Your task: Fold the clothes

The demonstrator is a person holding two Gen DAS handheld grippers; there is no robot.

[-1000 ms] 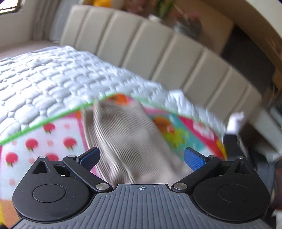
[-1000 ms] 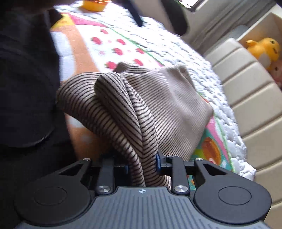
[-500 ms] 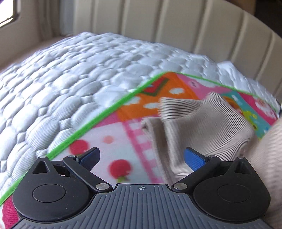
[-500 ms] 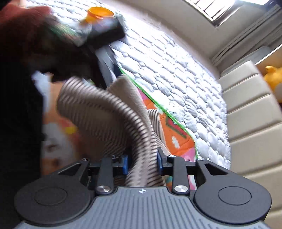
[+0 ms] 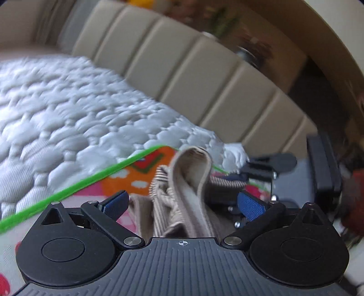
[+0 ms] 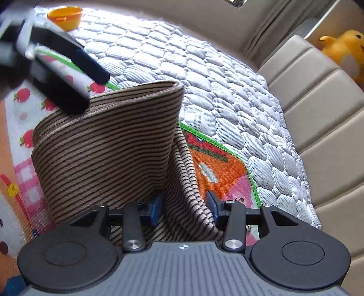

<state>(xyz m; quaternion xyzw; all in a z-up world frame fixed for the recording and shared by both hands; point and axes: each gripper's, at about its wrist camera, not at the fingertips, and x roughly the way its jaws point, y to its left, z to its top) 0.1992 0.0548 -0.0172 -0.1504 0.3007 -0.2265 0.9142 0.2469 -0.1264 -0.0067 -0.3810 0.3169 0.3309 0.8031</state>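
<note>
A brown-and-beige striped garment (image 6: 109, 148) stands up in a loose fold on the colourful play mat (image 6: 216, 164). My right gripper (image 6: 184, 206) is shut on a thick pleat of it near the mat's corner. The left gripper (image 6: 63, 68) shows at the upper left of the right wrist view, fingers spread, touching the fold's top edge. In the left wrist view my left gripper (image 5: 183, 205) is open, and a raised loop of the garment (image 5: 191, 179) stands between its blue pads (image 5: 250, 206) without being clamped. The right gripper (image 5: 268, 173) is just behind the cloth there.
The mat lies on a white quilted mattress (image 5: 68, 109) against a beige padded headboard (image 5: 204, 75). An orange bowl (image 6: 64, 14) sits far back on the mattress. A yellow plush toy (image 6: 343, 50) rests above the headboard. A reddish sleeve (image 5: 355, 193) is at the right edge.
The left gripper has swung in over the garment, so the fold now sits between its open fingers. The right gripper kept its hold and drew the cloth up into a taller fold.
</note>
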